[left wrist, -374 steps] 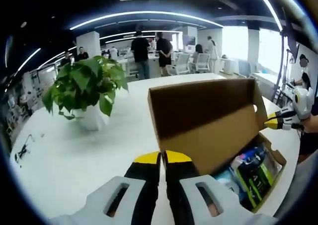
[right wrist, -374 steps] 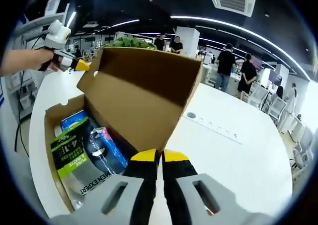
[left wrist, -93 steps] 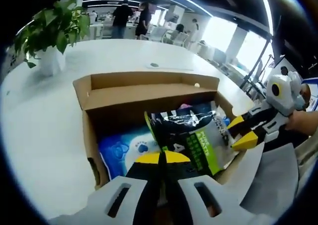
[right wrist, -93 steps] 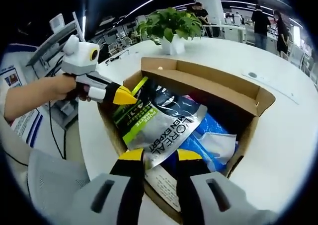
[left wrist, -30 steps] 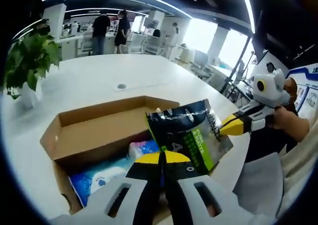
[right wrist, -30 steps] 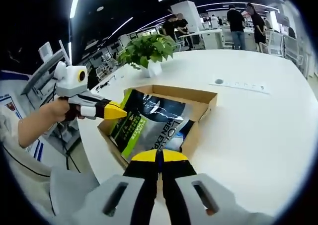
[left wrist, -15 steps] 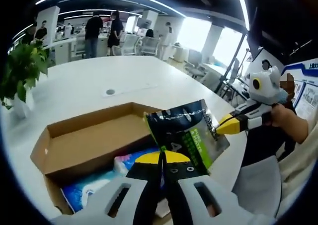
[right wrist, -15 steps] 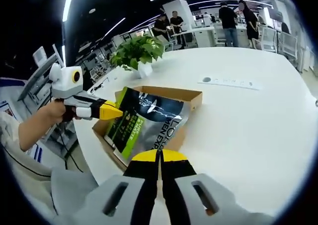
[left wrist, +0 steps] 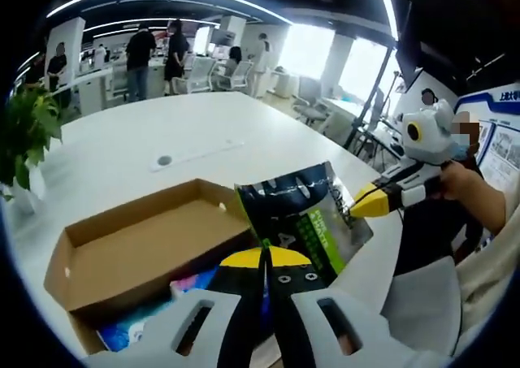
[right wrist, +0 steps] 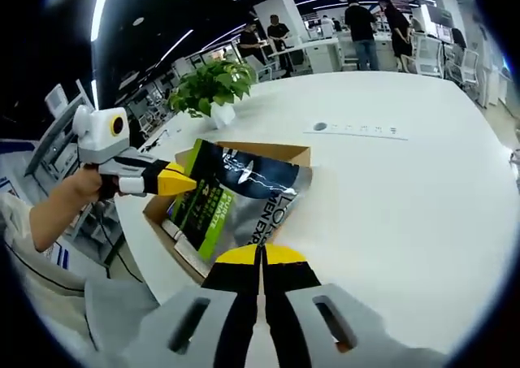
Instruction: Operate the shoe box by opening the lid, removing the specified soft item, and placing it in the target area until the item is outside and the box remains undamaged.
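Observation:
A black and green soft pouch (left wrist: 302,220) hangs in the air above the near corner of the open cardboard shoe box (left wrist: 146,258). My left gripper (left wrist: 262,258) is shut on the pouch's lower edge. My right gripper (left wrist: 359,208) comes in from the right and pinches the pouch's far corner. In the right gripper view, the pouch (right wrist: 236,201) hides most of the box (right wrist: 268,150). There my right gripper (right wrist: 262,254) is shut on the pouch's bottom, and the left gripper (right wrist: 185,183) grips its left edge. Blue packs (left wrist: 130,335) lie inside the box.
The box sits on a large white table (right wrist: 390,197) with a potted plant (right wrist: 210,84) behind it and a flat socket strip (right wrist: 357,129) to the right. A person's hand (left wrist: 471,191) holds the right gripper. People and chairs stand far behind.
Both grippers have carried the pouch a little further up and away from the box. The box looks smaller and lower in both views.

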The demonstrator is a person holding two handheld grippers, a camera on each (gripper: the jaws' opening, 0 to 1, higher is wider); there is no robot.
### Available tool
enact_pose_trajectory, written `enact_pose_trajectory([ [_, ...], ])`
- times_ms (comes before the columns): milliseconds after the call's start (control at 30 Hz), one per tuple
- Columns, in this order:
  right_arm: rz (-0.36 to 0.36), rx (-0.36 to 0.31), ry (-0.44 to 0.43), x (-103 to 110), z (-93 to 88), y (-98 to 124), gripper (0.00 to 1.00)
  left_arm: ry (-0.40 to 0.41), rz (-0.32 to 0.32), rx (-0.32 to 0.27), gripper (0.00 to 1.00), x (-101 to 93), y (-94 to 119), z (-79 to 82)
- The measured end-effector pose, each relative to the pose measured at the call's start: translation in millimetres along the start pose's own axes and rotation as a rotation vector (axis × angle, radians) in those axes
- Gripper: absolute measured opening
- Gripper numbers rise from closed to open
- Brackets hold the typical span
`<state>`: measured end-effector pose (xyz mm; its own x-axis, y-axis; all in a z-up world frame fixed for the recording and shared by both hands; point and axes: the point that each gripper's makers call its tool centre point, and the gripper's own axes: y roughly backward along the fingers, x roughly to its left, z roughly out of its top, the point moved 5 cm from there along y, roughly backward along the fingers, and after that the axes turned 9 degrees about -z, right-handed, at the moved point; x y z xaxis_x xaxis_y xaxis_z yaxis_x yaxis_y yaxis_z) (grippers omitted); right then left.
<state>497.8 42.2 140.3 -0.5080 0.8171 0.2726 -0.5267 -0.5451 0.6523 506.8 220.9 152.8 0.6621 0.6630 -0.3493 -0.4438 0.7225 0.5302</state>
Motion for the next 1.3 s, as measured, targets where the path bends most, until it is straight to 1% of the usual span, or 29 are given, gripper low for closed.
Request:
enact_pose_trajectory([
  [500, -0.027, 0.037, -0.028, -29.6, -3.6, 8.4, 0.00, -0.039, -0.037, 0.037, 0.00, -7.8, -28.9, 12.1],
  [767, -0.052, 0.064, -0.042, -49.1, -4.5, 8.8, 0.00, -0.048, -0.060, 0.051, 0.00, -10.9, -48.4, 17.2],
  [967, -0.075, 0.086, -0.040, -64.2, -4.5, 6.4, 0.00, -0.046, -0.073, 0.061, 0.00, -13.4, -61.3, 18.0],
  [1167, -0.100, 0.112, -0.038, -77.4, -7.3, 1.7, 0.00, -0.067, -0.075, 0.090, 0.00, -15.0, -76.7, 16.5],
  [1300, -0.112, 0.135, -0.037, -85.2, -10.8, -2.8, 0.00, -0.108, -0.070, 0.143, 0.00, -15.1, -88.9, 11.7],
])
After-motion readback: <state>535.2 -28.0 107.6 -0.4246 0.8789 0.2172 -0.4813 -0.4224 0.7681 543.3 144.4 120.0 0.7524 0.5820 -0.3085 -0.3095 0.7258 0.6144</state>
